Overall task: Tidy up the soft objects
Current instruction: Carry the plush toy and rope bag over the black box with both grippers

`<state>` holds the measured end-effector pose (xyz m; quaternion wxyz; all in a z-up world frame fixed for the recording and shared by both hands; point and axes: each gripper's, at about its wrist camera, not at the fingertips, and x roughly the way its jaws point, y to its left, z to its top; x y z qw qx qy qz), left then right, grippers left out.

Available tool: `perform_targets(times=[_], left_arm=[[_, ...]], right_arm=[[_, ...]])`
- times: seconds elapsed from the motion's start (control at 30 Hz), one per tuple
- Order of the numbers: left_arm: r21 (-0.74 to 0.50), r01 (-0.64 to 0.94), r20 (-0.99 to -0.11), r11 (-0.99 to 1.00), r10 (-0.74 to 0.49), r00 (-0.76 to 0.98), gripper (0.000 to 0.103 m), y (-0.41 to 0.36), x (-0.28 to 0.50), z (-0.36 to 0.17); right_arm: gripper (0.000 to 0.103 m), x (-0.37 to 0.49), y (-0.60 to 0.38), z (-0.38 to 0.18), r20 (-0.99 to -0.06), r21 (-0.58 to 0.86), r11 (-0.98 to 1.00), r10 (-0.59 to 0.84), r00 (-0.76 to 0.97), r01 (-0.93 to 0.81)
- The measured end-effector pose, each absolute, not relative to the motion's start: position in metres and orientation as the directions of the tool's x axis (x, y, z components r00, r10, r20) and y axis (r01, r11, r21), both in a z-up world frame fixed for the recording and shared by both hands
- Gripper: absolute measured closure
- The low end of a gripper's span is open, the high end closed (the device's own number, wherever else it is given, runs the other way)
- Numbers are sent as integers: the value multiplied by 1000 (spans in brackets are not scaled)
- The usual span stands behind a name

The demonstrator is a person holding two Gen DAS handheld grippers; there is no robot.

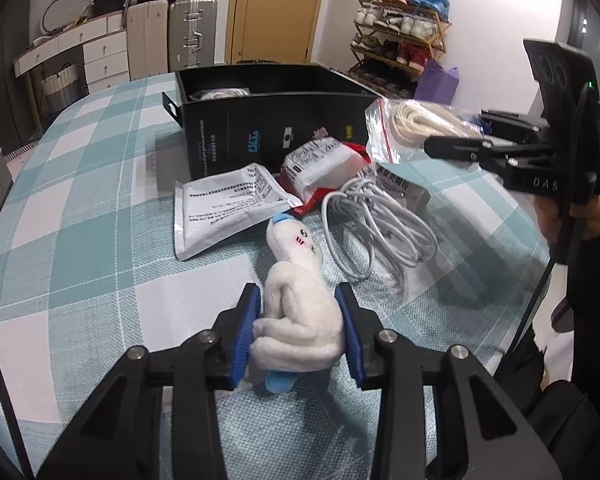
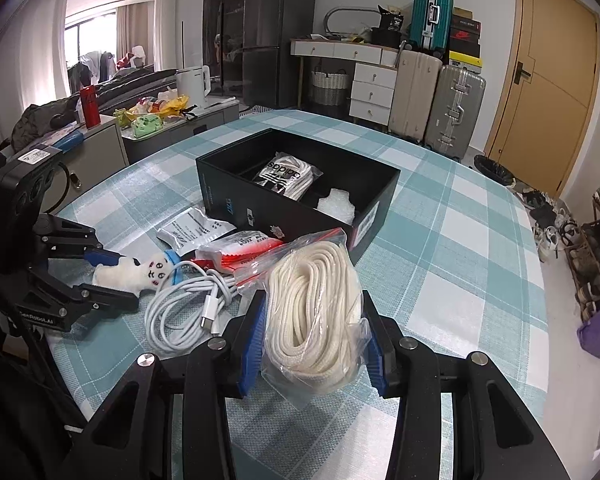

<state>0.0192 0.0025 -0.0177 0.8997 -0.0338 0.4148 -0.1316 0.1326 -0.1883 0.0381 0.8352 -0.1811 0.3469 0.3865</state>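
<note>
1. The bench (image 2: 460,216), covered with a checked cloth, carries all the things. A black box (image 2: 300,216) is placed at the far middle of it.
2. Inside the box, a bag with black and white print (image 2: 286,176) and a white crumpled piece (image 2: 338,204) are already stored, so the task is judged as partly done.
3. A bag of cream rope (image 2: 316,312) is gripped by the right hand-held gripper (image 2: 314,340). Its blue pads are pressed on both sides of the bag, near the box and in front of it. It is not yet in the box.
4. A white cable (image 1: 376,236), a flat foil pouch (image 1: 228,208) and a red and white packet (image 1: 320,168) are left on the cloth before the box.
5. A small white plush toy (image 1: 296,304) is lying on the cloth, and the left hand-held gripper (image 1: 300,328) is closed around its body, low and nearly level with the bench.
</note>
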Motion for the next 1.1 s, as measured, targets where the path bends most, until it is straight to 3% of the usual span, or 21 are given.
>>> perform_targets(times=[0.43, 1.1], left_arm=[[-211, 228, -672, 951, -310, 672, 68, 7, 9, 8], [-205, 177, -598, 963, -266, 756, 67, 14, 40, 44]], right_arm=[[60, 126, -190, 51, -686, -28, 624, 556, 469, -781], [60, 125, -183, 63, -648, 0, 629, 592, 479, -778]])
